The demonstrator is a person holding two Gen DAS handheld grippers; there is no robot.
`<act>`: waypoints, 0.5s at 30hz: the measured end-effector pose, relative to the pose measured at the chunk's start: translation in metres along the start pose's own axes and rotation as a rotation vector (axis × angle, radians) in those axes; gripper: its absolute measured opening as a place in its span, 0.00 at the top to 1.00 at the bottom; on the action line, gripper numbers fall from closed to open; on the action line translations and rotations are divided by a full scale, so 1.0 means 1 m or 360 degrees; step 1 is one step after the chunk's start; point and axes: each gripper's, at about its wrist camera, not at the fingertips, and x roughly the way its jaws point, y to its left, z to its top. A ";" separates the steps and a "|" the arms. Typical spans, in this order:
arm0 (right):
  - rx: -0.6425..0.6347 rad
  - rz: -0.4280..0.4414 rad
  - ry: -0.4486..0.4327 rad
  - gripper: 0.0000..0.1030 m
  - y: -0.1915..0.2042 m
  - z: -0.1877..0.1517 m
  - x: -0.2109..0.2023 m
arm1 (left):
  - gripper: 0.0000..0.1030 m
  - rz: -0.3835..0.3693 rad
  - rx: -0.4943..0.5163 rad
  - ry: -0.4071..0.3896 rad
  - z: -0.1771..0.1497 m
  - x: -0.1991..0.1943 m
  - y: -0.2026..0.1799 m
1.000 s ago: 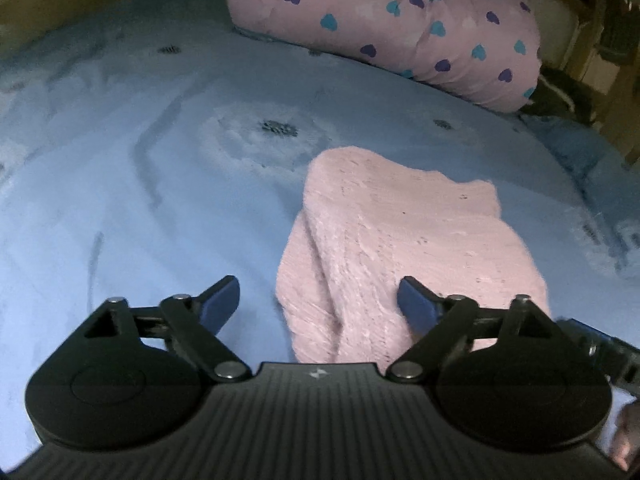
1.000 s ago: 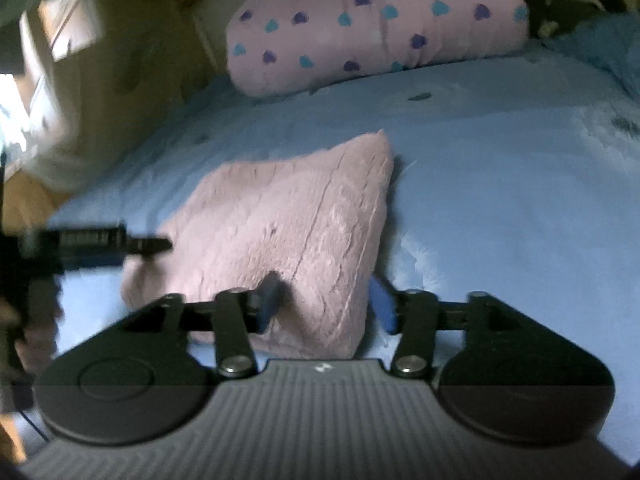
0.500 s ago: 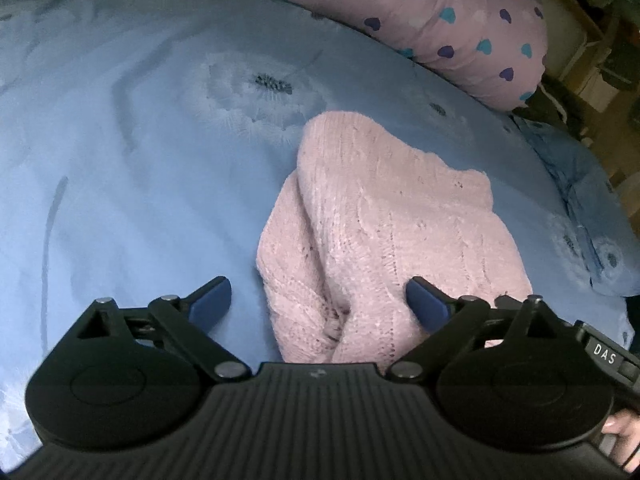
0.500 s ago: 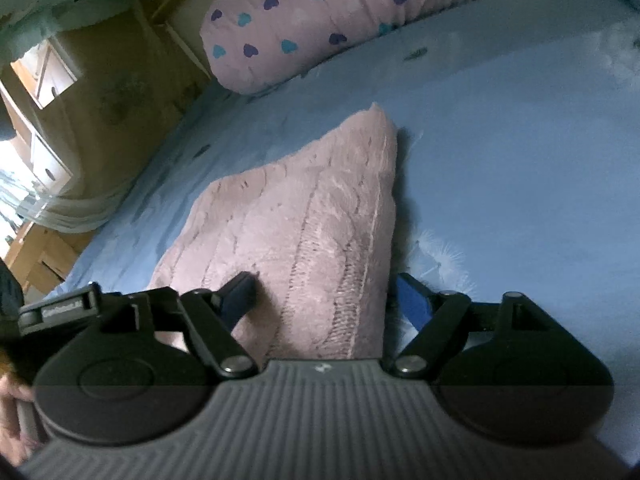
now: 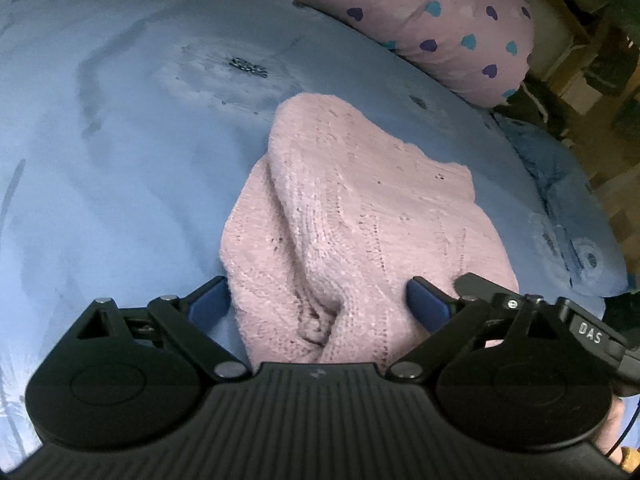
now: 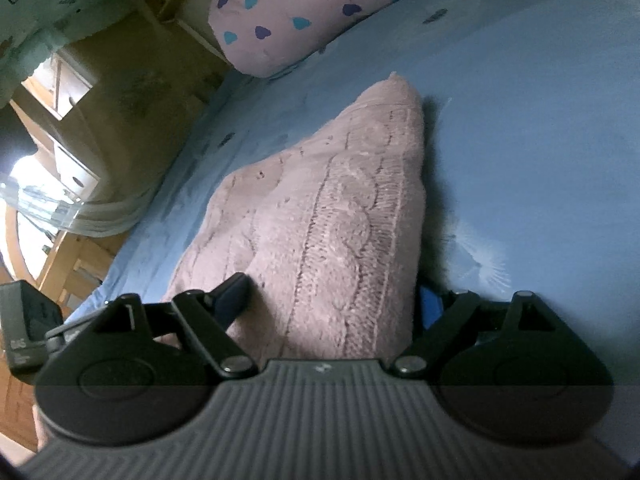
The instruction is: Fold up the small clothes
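Note:
A pink knitted garment (image 5: 360, 208) lies folded on the blue bed sheet (image 5: 120, 140), with a lengthwise crease near its left side. My left gripper (image 5: 316, 292) stands open over its near end, the blue fingertips (image 5: 208, 300) on either side of the bunched knit and not pressing on it. In the right wrist view the same garment (image 6: 320, 208) tapers to a far corner. My right gripper (image 6: 332, 288) straddles the garment's near right edge; its jaws are opening and the knit lies between them, not gripped. The right gripper's body (image 5: 592, 332) shows beside my left one.
A pink pillow with blue and purple hearts (image 5: 440, 20) lies along the far side of the bed. Rumpled blue fabric (image 5: 560, 208) sits at the bed's right edge. Wooden furniture (image 6: 68, 92) stands beyond the left edge of the sheet (image 6: 520, 120).
Both grippers have sunk and come closer over the garment's near end. The right jaws have widened from around a narrow strip of knit. The garment itself lies as before.

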 end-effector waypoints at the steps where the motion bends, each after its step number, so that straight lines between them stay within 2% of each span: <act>1: -0.0010 0.0001 0.0001 0.18 0.001 0.000 0.002 | 0.08 -0.0008 0.0005 -0.0002 0.000 0.000 0.000; 2: -0.0022 -0.0002 0.0002 0.19 0.003 0.000 0.004 | 0.10 -0.0021 0.0011 -0.0004 0.000 0.001 0.000; 4: -0.0031 -0.0006 0.0012 0.31 0.004 0.001 0.006 | 0.25 -0.0089 -0.0008 0.0000 0.000 0.000 0.001; 7: -0.0006 -0.0009 0.0012 0.42 0.004 0.004 0.003 | 0.36 -0.0153 -0.0091 0.0011 -0.001 -0.001 0.004; 10: 0.0010 0.0000 -0.0007 0.50 0.005 0.002 -0.003 | 0.45 -0.0176 -0.0070 -0.0013 -0.002 -0.007 0.002; 15: 0.0047 0.0033 -0.0044 0.53 0.014 0.004 -0.017 | 0.49 -0.0220 -0.0067 -0.0015 -0.005 -0.019 -0.003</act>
